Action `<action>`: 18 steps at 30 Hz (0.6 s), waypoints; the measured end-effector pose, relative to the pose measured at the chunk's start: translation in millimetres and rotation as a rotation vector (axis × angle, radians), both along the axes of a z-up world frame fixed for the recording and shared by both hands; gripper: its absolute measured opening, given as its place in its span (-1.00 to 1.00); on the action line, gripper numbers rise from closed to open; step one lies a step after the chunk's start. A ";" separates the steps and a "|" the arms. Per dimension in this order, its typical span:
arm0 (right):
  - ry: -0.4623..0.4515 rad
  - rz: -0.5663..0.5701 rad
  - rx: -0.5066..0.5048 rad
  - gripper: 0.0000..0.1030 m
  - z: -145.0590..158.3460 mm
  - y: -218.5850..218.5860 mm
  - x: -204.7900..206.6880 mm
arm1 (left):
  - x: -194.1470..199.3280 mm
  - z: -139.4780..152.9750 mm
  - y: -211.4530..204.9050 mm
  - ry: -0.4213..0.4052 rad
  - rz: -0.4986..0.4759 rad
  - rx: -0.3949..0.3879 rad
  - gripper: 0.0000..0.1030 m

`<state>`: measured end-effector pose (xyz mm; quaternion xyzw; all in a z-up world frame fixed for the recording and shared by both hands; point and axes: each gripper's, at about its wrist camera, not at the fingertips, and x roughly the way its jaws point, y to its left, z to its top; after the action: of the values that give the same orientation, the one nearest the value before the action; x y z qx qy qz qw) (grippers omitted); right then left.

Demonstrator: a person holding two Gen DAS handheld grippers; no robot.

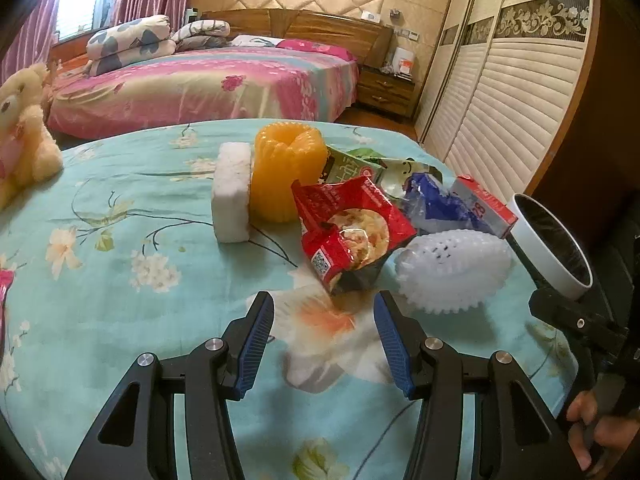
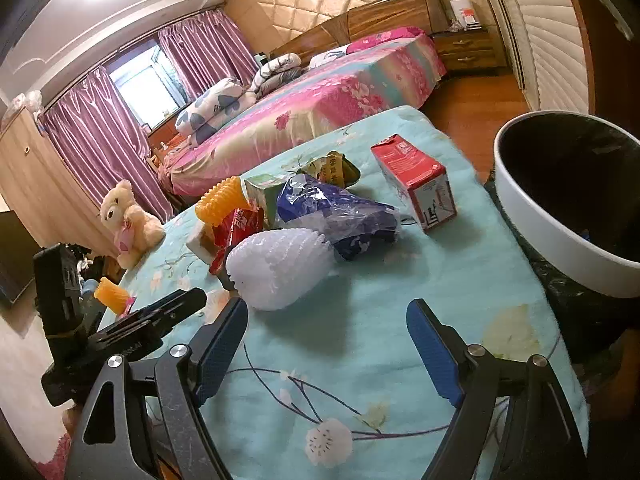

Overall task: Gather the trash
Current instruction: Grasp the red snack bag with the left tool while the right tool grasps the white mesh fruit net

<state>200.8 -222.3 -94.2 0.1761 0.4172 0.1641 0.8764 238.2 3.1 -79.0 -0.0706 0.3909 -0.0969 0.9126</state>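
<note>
Trash lies in a heap on the teal flowered cloth [image 1: 120, 208]. A red snack wrapper [image 1: 348, 232] lies just beyond my open, empty left gripper [image 1: 324, 320]. Right of it lie a white foam fruit net [image 1: 452, 272], a blue plastic bag [image 1: 436, 200] and a red-and-white carton [image 1: 484, 204]. Behind stand an orange foam net [image 1: 284, 172], a white foam block [image 1: 232, 196] and a green packet [image 1: 348, 164]. My right gripper [image 2: 324, 320] is open and empty, near the white net [image 2: 276, 264]. The carton [image 2: 416, 180] stands upright beyond the blue bag [image 2: 340, 212]. The white bin [image 2: 568, 200] stands at the right.
A plush bear [image 1: 24, 132] sits at the cloth's left edge. A second orange net [image 2: 110, 294] lies by the left gripper body. The bin's rim [image 1: 548, 248] is at the table's right edge. A pink bed [image 1: 208, 84] and a slatted wardrobe [image 1: 512, 92] stand behind.
</note>
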 end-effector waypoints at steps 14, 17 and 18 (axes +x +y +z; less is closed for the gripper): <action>0.032 0.014 -0.012 -0.22 -17.3 21.7 30.8 | 34.4 -11.9 -6.1 0.029 -0.049 -0.006 -0.25; 0.053 0.013 0.005 -0.69 -22.8 19.1 33.6 | 45.9 -18.2 -10.7 0.067 -0.074 -0.005 -0.84; 0.049 0.015 0.010 -0.70 -22.5 18.1 31.9 | 47.3 -18.5 -10.6 0.069 -0.078 -0.006 -0.91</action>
<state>232.6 -204.2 -116.7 0.1814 0.4390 0.1682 0.8638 285.5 -7.4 -97.5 -0.0612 0.4244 -0.1310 0.8938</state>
